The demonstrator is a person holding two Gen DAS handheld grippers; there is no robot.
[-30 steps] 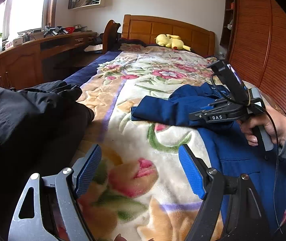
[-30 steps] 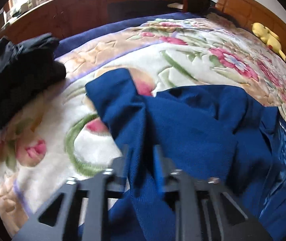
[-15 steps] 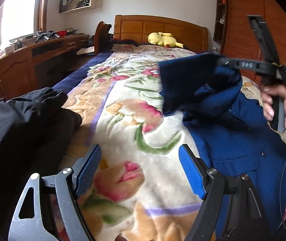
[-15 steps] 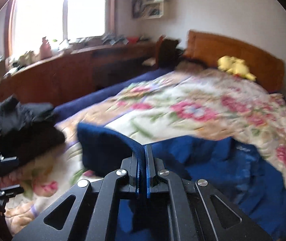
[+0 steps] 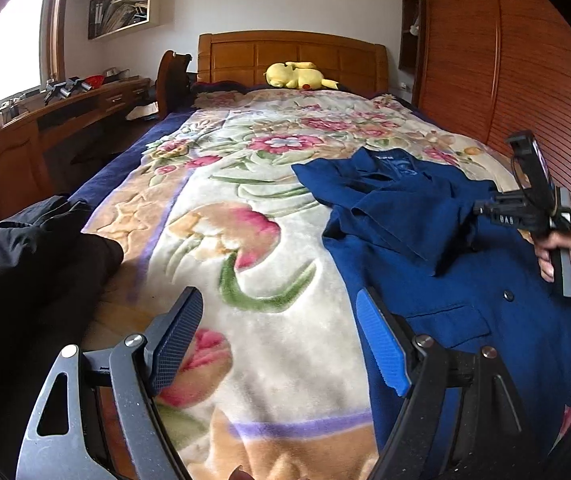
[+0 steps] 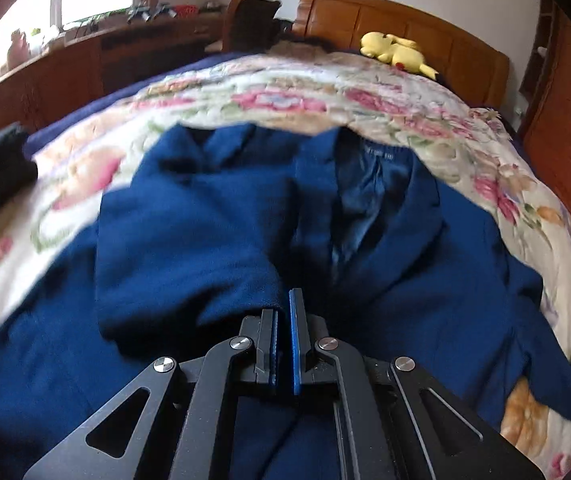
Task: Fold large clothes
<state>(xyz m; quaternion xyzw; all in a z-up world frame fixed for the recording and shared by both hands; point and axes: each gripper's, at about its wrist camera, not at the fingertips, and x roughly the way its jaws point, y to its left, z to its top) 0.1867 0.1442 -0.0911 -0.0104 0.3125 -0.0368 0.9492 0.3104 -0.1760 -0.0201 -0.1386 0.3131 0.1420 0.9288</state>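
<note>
A large dark blue jacket lies on the floral bed blanket, collar towards the headboard. It fills the right wrist view, with one sleeve folded across its front. My right gripper is shut on the cuff edge of that sleeve, low over the jacket's middle. It also shows in the left wrist view, held in a hand at the right. My left gripper is open and empty, above the blanket beside the jacket's left edge.
A pile of black clothes lies on the bed's left side. A yellow plush toy sits by the wooden headboard. A wooden desk runs along the left; a slatted wardrobe stands on the right.
My right gripper lifted the blue sleeve off the blanket, carried it to the right and lowered it onto the jacket's front. My left gripper stayed open in about the same place.
</note>
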